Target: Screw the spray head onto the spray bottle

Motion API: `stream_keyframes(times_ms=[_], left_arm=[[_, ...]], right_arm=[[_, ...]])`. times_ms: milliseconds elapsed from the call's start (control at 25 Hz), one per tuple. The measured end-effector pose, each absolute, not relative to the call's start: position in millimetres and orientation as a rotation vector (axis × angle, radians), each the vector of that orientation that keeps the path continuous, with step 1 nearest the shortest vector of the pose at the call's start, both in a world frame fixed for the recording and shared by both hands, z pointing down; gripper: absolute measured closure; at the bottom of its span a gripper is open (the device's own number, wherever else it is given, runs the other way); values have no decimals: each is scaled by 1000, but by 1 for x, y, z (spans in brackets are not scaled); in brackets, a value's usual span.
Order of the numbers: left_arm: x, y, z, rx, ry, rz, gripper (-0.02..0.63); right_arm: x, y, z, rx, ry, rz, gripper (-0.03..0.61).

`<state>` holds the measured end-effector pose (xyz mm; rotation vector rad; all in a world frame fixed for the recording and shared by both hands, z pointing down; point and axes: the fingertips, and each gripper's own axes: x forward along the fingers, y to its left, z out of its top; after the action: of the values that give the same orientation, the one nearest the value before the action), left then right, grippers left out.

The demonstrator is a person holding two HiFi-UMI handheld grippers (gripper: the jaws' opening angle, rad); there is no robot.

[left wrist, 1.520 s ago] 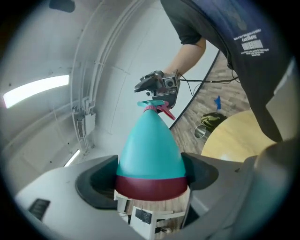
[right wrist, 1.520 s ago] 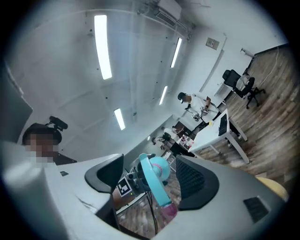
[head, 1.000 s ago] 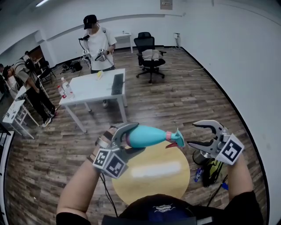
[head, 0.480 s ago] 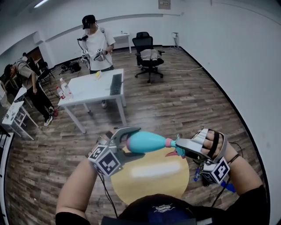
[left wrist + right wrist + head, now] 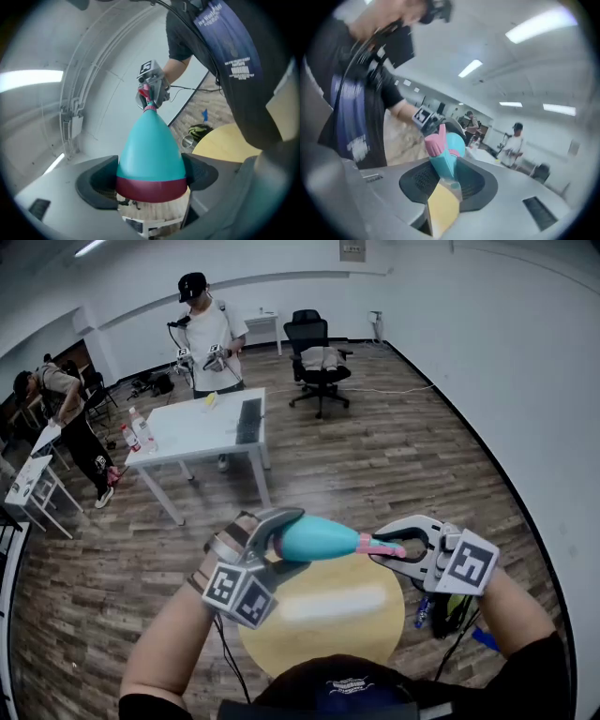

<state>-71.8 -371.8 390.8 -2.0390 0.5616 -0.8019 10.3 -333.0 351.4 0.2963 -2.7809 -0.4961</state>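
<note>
I'm standing over the round yellow bench (image 5: 319, 643) (wood floor (image 5: 375, 465) showing all round it) and holding everything in the air above its far edge. The teal spray bottle (image 5: 314, 538) is lying roughly level between my hands, its dark-red base band toward my left and its narrow neck pointing right. My left tongs (image 5: 279, 538) are pinching the bottle's wide base end, pads pressing on both sides. My right tongs (image 5: 394, 547) have just been closing and are now clamping the pink-and-teal spray head (image 5: 380, 546), which is sitting at the bottle's neck, touching its pink collar.
</note>
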Motion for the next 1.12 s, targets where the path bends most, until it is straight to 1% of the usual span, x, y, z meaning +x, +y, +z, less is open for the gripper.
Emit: stream_keyframes(times_ms=[120,240,280,320,360,400,440,480,520,640,680,720,760,840,920,960,1000,1040,1120], left_arm=[[-77,-373,376,-1810,626,-808,163],[-75,-369,364,-1524,658,-801,163],[-71,-366,363,-1440,647,-797,163],[-67,-363,364,-1394,631,-794,163],[-66,-361,367,-1407,618,-792,163],[-67,-361,371,-1475,617,-788,161],[-70,-364,375,-1573,634,-779,161],[-73,-367,377,-1679,668,-763,161],[-77,-371,378,-1786,706,-742,161],[-84,-377,374,-2060,799,-664,161],[-87,-377,372,-2129,818,-640,161],[-89,-378,370,-2188,828,-621,161],[-92,-378,370,-2236,828,-611,161],[-94,-378,373,-2296,795,-614,161],[-94,-379,383,-2320,735,-635,161],[-93,-379,388,-2328,705,-648,161],[-91,-377,393,-2337,675,-662,161],[-88,-374,397,-2341,645,-675,161],[-82,-366,404,-2333,582,-709,161]], right_arm=[[15,-345,347,221,-2926,363,456],[18,-352,352,36,-2859,1242,456],[19,-353,356,2,-2828,1423,454],[20,-356,359,13,-2826,1493,451],[20,-361,361,57,-2849,1493,440],[21,-365,359,103,-2884,1473,405],[21,-369,352,130,-2926,1448,320],[20,-370,342,140,-2971,1403,216],[19,-370,333,143,-3014,1331,158],[23,-367,315,185,-3086,1090,104],[27,-367,312,229,-3099,991,95],[32,-368,308,293,-3111,846,94],[37,-369,306,377,-3112,621,94],[44,-366,309,528,-2974,-70,94],[47,-360,326,558,-2596,-776,100],[44,-356,337,534,-2411,-1035,124],[40,-353,347,495,-2270,-1223,147],[35,-350,357,457,-2173,-1339,180],[26,-346,368,422,-2110,-1424,224]])
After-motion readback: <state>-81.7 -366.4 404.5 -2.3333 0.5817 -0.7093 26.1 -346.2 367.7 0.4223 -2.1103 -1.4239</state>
